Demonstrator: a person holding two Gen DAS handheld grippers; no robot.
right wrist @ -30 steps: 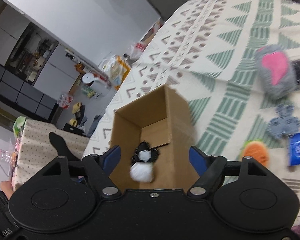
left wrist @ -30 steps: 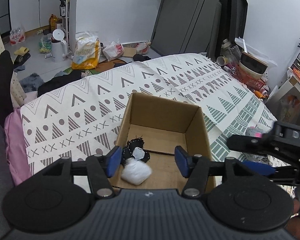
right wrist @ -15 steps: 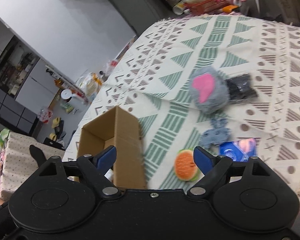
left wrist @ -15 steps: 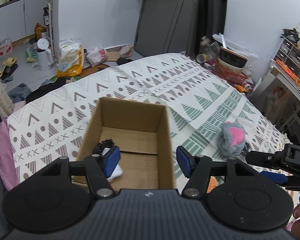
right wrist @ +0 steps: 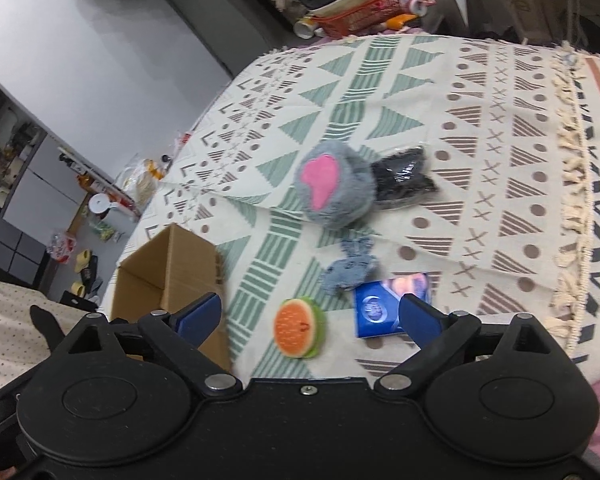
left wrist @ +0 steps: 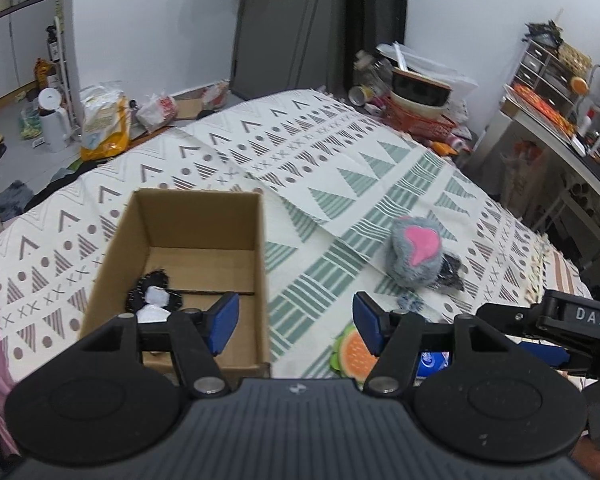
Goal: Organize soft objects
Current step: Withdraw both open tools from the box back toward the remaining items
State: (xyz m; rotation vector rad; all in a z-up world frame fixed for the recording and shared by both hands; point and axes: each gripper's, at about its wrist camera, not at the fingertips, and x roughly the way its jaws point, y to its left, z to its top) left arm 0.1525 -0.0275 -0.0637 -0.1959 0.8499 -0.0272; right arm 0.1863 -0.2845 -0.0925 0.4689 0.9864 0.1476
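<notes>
An open cardboard box (left wrist: 204,224) (right wrist: 172,268) stands on the patterned bedspread and holds a black and white soft toy (left wrist: 154,296). To its right lie a grey plush with a pink patch (left wrist: 416,250) (right wrist: 332,184), a black bagged item (right wrist: 404,176), a small blue-grey knitted toy (right wrist: 350,268), a round orange and green plush (right wrist: 300,328) (left wrist: 352,350) and a blue packet (right wrist: 384,304). My left gripper (left wrist: 294,322) is open, over the box's right wall. My right gripper (right wrist: 310,318) is open and empty, just above the orange plush.
The bedspread (left wrist: 340,168) ends in a fringed edge (right wrist: 572,208) at the right. A red basket with bowls (left wrist: 416,108) stands beyond the far end. Bags and a white kettle (left wrist: 54,120) litter the floor at the left. Shelves (left wrist: 556,92) stand at the right.
Both grippers have swung to the right, away from the box interior. The plush toys on the bedspread came into view, and the right gripper now hovers over the orange plush.
</notes>
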